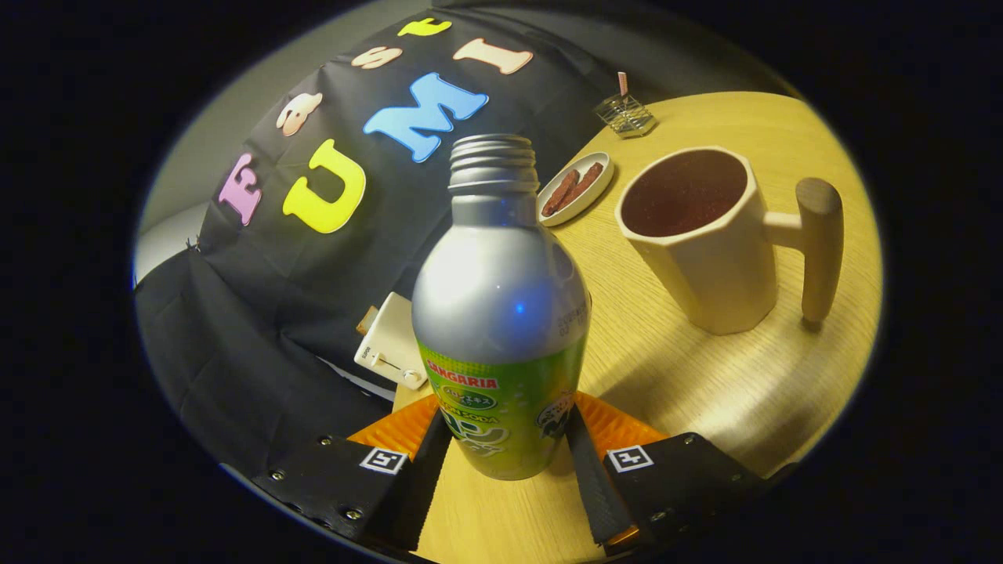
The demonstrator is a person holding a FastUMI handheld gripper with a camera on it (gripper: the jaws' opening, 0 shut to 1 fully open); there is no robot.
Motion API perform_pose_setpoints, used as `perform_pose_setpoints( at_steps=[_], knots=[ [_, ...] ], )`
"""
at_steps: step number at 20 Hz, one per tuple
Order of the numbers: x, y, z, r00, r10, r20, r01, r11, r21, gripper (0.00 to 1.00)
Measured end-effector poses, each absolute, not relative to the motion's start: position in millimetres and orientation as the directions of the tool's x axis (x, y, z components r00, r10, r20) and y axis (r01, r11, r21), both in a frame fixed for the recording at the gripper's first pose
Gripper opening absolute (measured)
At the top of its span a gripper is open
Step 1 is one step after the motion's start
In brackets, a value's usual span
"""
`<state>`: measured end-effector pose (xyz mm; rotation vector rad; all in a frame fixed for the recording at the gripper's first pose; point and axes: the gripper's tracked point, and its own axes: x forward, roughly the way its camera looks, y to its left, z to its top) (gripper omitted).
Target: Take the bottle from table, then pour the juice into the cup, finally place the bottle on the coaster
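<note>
Gripper view looks along the 2 fingers of the gripper (508, 458), whose jaws pinch the bottle (501, 313) at its lower body, 1 finger pressed against each side. The bottle is a smooth, rounded metal one with a matte silver shoulder, a glossy green printed band lower down and a ribbed, threaded neck with no cap on it. It stands upright between the fingers, its base at the wood-grain tabletop (705, 376); whether it rests there or is just lifted is hard to tell. Beyond it and to the right stands the cup (697, 243), a cream, faceted mug with a thick rounded wooden handle pointing right and a dark inside; I cannot make out whether liquid is in it. Farther back lies a small oval white dish (577, 189) holding 2 brown, stick-shaped pieces, and past it a small wire holder (624, 115) with a pale stick standing in it. Left of the bottle, a white boxy device (392, 342) sits at the tabletop's edge, partly hidden behind the bottle. The black cloth wall hangs behind.
</note>
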<state>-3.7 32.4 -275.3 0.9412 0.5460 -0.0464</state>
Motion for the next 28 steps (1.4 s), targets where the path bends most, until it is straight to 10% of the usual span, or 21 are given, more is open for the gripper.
perform_pose_setpoints(
  at_steps=[28],
  knots=[
    [12.5,42.8,-256.1,0.848,0.323,-0.42,0.414,0.09,0.906,0.78]
  ],
)
